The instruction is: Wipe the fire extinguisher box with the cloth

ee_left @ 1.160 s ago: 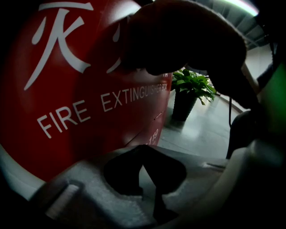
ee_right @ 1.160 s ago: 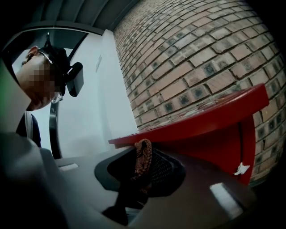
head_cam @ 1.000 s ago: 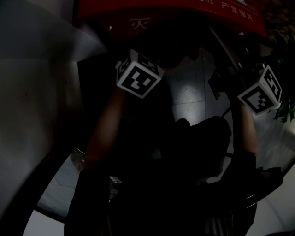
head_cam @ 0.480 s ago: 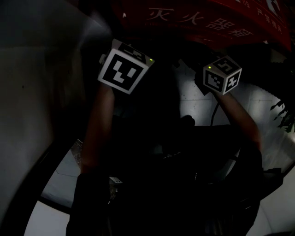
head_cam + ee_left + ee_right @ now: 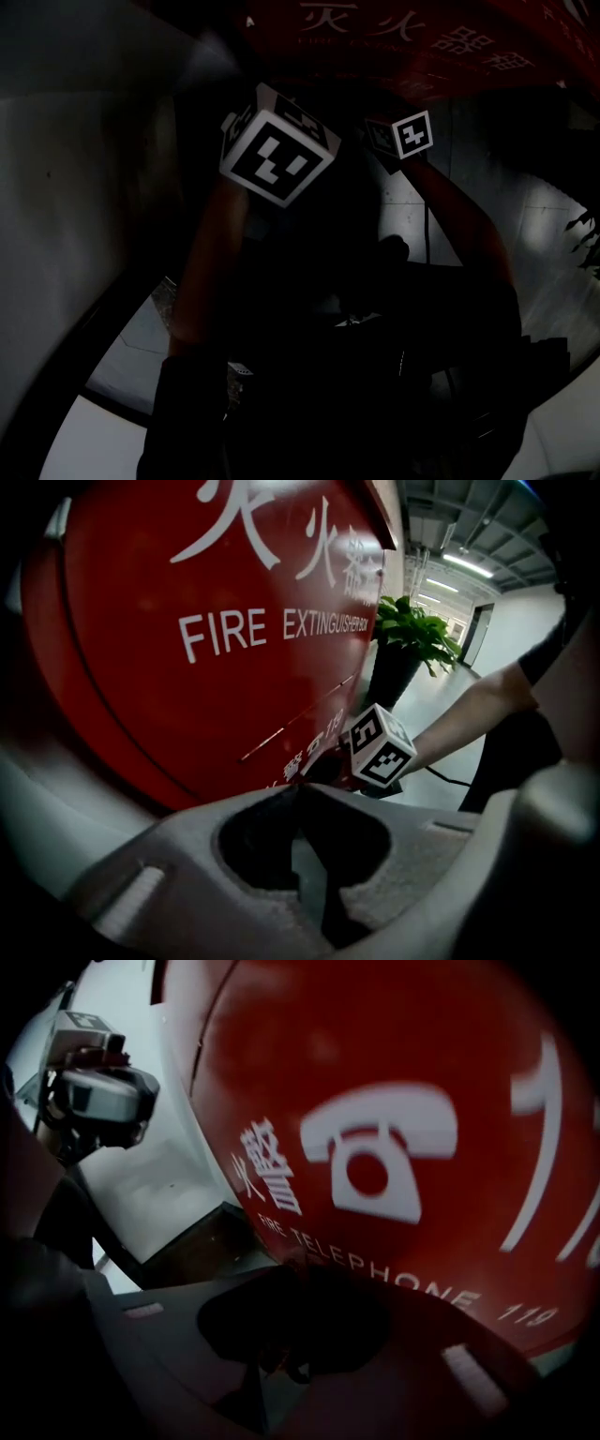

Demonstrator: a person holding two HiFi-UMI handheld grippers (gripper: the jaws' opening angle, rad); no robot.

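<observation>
**Right gripper view.** The right gripper (image 5: 295,1267) is facing the red front of the fire extinguisher box (image 5: 403,1072). The box is filling most of the frame with a white telephone symbol and the words FIRE TELEPHONE and 119. The tongs are pressing together on what looks like a dark, bunched cloth (image 5: 281,1358), which is crowding the hollow behind the tips (the gloom is hiding its colour). The tips are sitting at the lower part of the box front, just under the lettering. Whether the cloth is touching the panel cannot be told here.

**Left gripper view.** The left gripper (image 5: 300,787) is holding its tongs pressed together with nothing between them. The box is curving away on the left, showing FIRE EXTINGUISHER in white. The right gripper's marker cube (image 5: 380,749) is hanging at the lower right of that front. A bare forearm (image 5: 469,710) is reaching in to it from the right. A potted plant (image 5: 412,635) is standing on the far side, just beyond the box's right edge.

**Head view.** This view is very dark. The red box is spanning the far edge. Below it, the left gripper's marker cube (image 5: 278,155) is showing large and near. The right gripper's cube is sitting smaller to its right, closer to the box. Grey floor tiles (image 5: 553,216) are showing at the right.
</observation>
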